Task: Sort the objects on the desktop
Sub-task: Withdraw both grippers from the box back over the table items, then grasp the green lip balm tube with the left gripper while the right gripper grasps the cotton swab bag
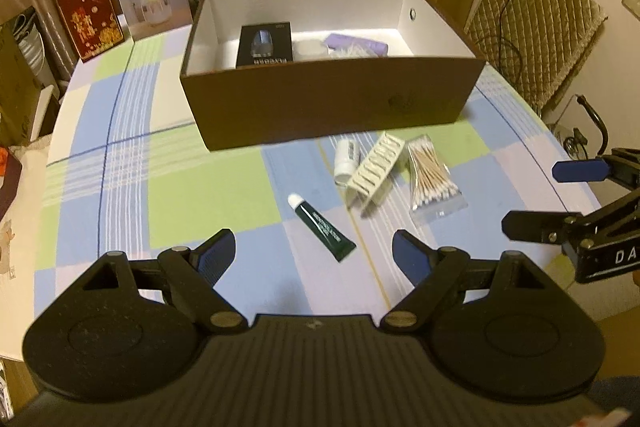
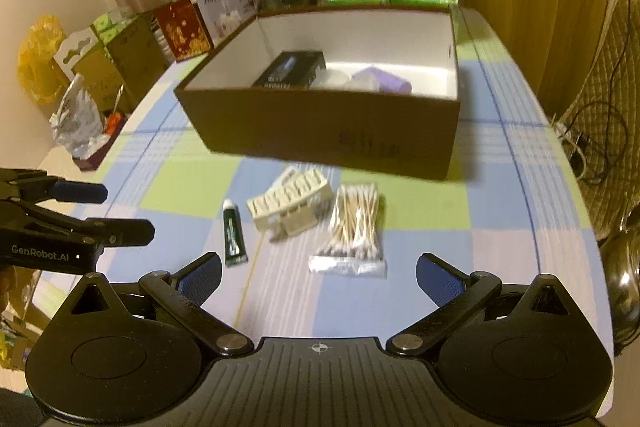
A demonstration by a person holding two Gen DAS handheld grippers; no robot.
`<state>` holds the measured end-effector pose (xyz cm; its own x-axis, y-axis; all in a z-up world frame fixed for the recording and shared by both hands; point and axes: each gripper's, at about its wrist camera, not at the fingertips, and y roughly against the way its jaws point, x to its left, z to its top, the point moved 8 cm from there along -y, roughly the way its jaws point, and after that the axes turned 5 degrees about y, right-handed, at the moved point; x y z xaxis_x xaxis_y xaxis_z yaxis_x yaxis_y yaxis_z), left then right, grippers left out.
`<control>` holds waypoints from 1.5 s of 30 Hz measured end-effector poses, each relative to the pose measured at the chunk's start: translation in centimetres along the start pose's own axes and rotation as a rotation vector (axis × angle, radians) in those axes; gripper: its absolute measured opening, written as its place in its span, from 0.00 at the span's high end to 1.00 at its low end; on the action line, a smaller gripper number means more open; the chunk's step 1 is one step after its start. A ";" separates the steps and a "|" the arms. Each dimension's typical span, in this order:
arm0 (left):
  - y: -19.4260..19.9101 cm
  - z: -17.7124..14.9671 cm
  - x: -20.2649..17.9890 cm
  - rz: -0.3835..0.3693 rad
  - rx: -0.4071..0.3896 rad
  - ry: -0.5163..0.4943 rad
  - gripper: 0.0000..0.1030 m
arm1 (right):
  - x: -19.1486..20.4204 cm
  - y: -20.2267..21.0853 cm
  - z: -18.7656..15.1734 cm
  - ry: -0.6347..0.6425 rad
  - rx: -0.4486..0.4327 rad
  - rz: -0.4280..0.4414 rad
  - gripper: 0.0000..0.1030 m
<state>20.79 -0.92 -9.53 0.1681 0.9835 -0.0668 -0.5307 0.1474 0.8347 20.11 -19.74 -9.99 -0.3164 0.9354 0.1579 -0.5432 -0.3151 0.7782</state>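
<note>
Between left jaws' tips: green tube point(image 1: 322, 227).

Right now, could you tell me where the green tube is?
The green tube lies on the checked tablecloth before the brown box, left of the white tray.

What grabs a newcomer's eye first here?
The big brown box at mid-table, open, with a black carton and a purple packet inside. Then the small items before it on the checked cloth: a green tube, a white tray and bagged cotton swabs.
</note>
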 end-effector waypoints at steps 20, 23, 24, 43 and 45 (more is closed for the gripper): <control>-3.6 -2.0 0.9 -0.010 0.082 0.039 0.20 | -1.7 -2.7 -2.0 -0.036 0.041 -0.064 0.02; -4.2 -2.0 1.2 -0.012 0.090 0.042 0.20 | -2.3 -3.1 -1.8 -0.050 0.035 -0.072 0.02; -4.4 -2.0 1.3 -0.012 0.092 0.041 0.20 | -2.4 -3.2 -1.8 -0.052 0.035 -0.073 0.02; -10.0 -0.5 1.5 -0.060 0.150 0.052 0.30 | -3.0 -8.8 0.0 -0.001 0.019 -0.082 0.19; -10.7 -0.2 1.3 -0.061 0.145 0.044 0.33 | -3.3 -9.0 0.1 -0.006 0.024 -0.083 0.19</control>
<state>26.50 -1.19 -18.70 0.1584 0.9772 -0.1411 -0.3949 0.1936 0.8981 26.11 -19.95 -17.48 -0.2658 0.9592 0.0958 -0.5487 -0.2323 0.8031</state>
